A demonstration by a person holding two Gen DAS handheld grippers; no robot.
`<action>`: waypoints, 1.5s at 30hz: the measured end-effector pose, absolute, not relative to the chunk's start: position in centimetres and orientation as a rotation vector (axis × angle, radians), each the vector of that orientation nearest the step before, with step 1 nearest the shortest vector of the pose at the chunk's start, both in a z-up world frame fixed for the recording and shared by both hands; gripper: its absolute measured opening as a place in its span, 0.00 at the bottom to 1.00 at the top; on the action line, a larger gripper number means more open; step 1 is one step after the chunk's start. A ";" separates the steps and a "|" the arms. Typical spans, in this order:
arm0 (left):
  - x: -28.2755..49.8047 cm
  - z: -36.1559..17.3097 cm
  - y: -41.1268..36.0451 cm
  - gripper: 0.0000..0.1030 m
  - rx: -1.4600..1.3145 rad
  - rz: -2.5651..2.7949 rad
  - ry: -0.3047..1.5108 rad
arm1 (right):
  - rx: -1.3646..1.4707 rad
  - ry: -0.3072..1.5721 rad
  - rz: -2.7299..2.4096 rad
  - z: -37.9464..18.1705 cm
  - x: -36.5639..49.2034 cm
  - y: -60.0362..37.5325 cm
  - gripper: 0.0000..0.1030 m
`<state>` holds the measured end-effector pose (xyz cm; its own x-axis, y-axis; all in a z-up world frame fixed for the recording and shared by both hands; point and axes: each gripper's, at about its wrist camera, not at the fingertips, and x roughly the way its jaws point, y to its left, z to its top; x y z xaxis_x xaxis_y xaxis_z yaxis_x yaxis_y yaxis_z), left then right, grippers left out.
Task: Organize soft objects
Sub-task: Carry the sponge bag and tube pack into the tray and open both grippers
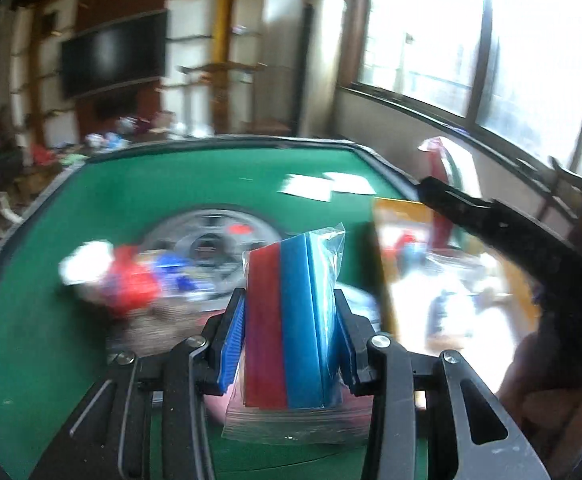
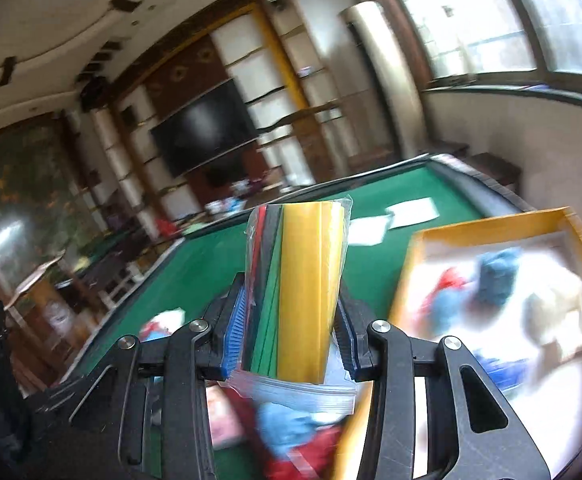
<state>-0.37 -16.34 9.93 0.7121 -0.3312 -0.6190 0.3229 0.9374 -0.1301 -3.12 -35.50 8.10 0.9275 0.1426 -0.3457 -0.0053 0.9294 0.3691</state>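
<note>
My left gripper (image 1: 291, 312) is shut on a clear zip bag of red and blue foam sheets (image 1: 291, 320), held upright above the green table (image 1: 91, 208). In the right wrist view my right gripper (image 2: 291, 312) is shut on a clear zip bag of yellow, green and dark foam sheets (image 2: 299, 288), also upright. The right gripper's black body (image 1: 531, 248) shows at the right of the left wrist view, with a hand under it. A yellow-walled box (image 2: 491, 220) holding blurred red, blue and white soft items lies to the right of both bags.
A blurred pile of red, white and blue soft items (image 1: 119, 280) lies on the table near a round silver centre plate (image 1: 211, 236). White papers (image 1: 323, 186) lie at the table's far side. More red and blue items (image 2: 291, 432) sit below the right gripper. Windows are at right.
</note>
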 end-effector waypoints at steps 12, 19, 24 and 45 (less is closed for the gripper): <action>-0.7 5.2 -28.1 0.40 0.087 -0.624 0.867 | 0.465 0.528 -0.349 6.2 -4.7 -48.3 0.38; -0.4 3.7 -29.1 0.41 0.104 -0.636 0.912 | 0.494 0.643 -0.414 4.3 -4.0 -50.3 0.39; -0.7 3.3 -29.2 0.41 0.124 -0.646 0.908 | 0.476 0.673 -0.419 4.0 -4.4 -50.2 0.66; -1.4 7.6 -24.7 0.44 0.027 -0.665 0.835 | 0.518 0.405 -0.442 7.3 -6.1 -48.8 0.74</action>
<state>-1.36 -24.68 7.63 0.4825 -0.5351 -0.6935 0.5557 0.7990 -0.2298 -6.13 -48.77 7.29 0.8295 -0.2977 -0.4726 0.4967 0.7802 0.3803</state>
